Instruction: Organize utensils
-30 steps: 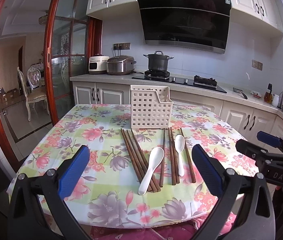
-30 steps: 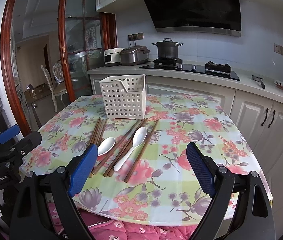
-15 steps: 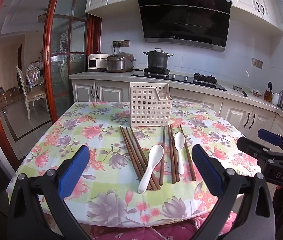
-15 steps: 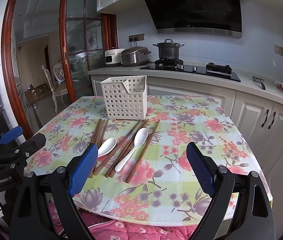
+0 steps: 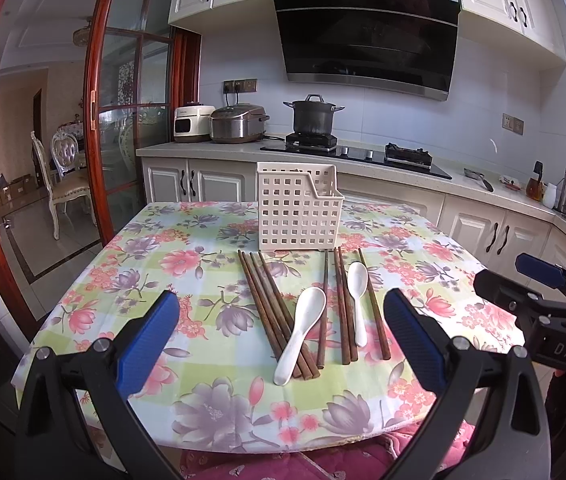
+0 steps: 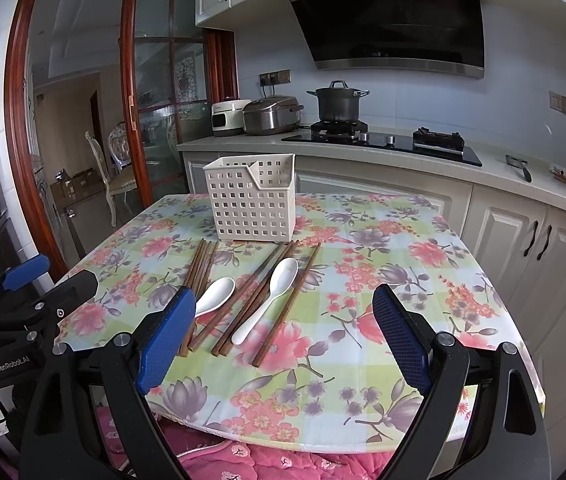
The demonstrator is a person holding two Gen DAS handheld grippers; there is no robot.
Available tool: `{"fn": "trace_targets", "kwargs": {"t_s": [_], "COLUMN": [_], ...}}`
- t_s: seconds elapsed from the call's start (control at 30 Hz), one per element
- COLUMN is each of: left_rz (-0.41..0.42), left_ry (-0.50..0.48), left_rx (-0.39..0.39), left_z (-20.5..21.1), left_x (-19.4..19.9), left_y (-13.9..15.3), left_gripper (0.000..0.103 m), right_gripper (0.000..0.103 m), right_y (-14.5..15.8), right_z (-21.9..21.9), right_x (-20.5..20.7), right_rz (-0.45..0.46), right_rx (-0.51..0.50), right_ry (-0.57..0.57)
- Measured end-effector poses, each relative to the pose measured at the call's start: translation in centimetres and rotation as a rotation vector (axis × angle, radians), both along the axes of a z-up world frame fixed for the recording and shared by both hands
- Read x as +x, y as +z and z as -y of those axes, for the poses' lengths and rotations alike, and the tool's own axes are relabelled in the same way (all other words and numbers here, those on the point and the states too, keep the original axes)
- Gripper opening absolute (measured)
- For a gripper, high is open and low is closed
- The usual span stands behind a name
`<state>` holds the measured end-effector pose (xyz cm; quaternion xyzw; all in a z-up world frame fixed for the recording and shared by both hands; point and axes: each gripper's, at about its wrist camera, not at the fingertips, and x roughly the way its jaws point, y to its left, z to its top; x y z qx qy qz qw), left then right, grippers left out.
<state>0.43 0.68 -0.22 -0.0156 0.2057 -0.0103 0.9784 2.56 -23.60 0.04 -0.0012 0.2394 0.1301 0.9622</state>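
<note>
Utensils are all laid out flat on the counter (image 5: 187,360), which has a flowery cloth on it, roughly in the middle and running front to back. Closest to the left edge is a bundle of brown chopsticks (image 5: 273,312) with a big white spoon (image 5: 301,334) lying across their near ends. Just beside that, toward the right edge, there's another bunch of chopsticks (image 5: 343,304) with a smaller spoon (image 5: 357,300) lying among them.

A white basket (image 5: 297,212) with a grid of holes stands upright just behind the far tips of the sticks, toward the back edge. Can't see anything inside it from either view.

Both grippers hover off the near edge, not touching anything. The left gripper (image 5: 281,340) has its jaws spread wide, blue pads (image 5: 147,340) on either side of the whole utensil spread. The right gripper (image 6: 283,340) is the same deal, jaws wide apart, nothing between them. From the right view, the big spoon (image 6: 217,292) sits partly behind the left pad.
</note>
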Motion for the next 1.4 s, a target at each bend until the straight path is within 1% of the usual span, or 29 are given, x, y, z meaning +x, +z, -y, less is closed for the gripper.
{"fn": "trace_targets", "kwargs": {"t_s": [1.4], "left_rz": [-0.013], "left_ry": [0.002], "left_rx": [-0.006], "left_z": [0.20], "left_x": [0.11], "left_y": [-0.29], "left_gripper": [0.098], "right_gripper": [0.085], "right_y": [-0.05], "right_z": [-0.20], "right_x": [-0.05], "right_rz": [0.001], "right_rx": [-0.001], "right_ry": [0.000]}}
